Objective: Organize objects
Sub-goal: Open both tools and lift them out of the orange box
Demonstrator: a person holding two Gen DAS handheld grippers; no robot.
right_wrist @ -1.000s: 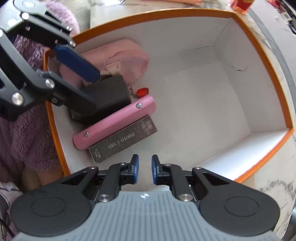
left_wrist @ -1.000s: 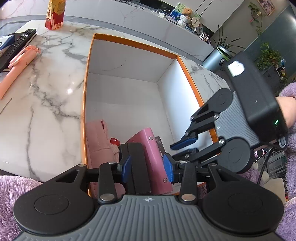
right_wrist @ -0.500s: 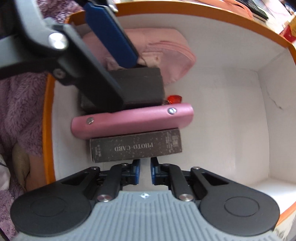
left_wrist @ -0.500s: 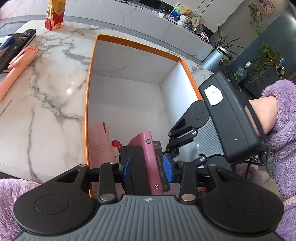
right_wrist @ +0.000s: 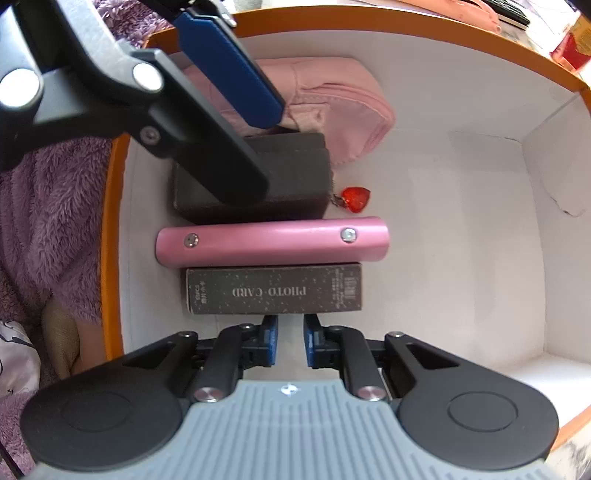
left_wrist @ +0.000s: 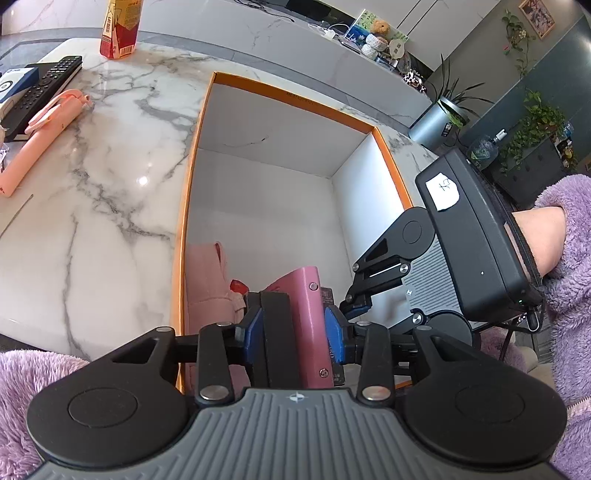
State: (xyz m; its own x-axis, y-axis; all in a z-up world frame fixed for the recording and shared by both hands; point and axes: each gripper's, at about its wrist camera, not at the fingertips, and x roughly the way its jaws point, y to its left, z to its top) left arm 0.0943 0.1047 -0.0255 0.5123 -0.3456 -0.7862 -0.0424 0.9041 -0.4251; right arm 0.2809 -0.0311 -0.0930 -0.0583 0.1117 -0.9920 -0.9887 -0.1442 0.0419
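Observation:
An orange-rimmed white box [left_wrist: 391,162] [right_wrist: 369,16] holds a pink cap [right_wrist: 332,96], a black block [right_wrist: 295,173] with a red heart charm [right_wrist: 355,198], a pink case [right_wrist: 273,242] [left_wrist: 308,317] and a dark "PHOTO CARD" box [right_wrist: 275,291], packed side by side at one end. My left gripper [left_wrist: 295,328] is open, its fingers [left_wrist: 255,326] straddling the black block and pink case. My right gripper [right_wrist: 290,338] is nearly shut and empty, with its fingertips [right_wrist: 271,334] against the dark card box's side.
On the marble table [left_wrist: 92,192] left of the box lie a peach-pink handle-shaped object [left_wrist: 40,136], a black remote [left_wrist: 44,88], a blue-and-white box [left_wrist: 14,83] and a red drink carton [left_wrist: 120,26]. The far part of the box floor [left_wrist: 258,206] is bare.
My right gripper has moved in close behind the card box, and the three items now lie straight and tight together. My left gripper stays over the black block and pink case.

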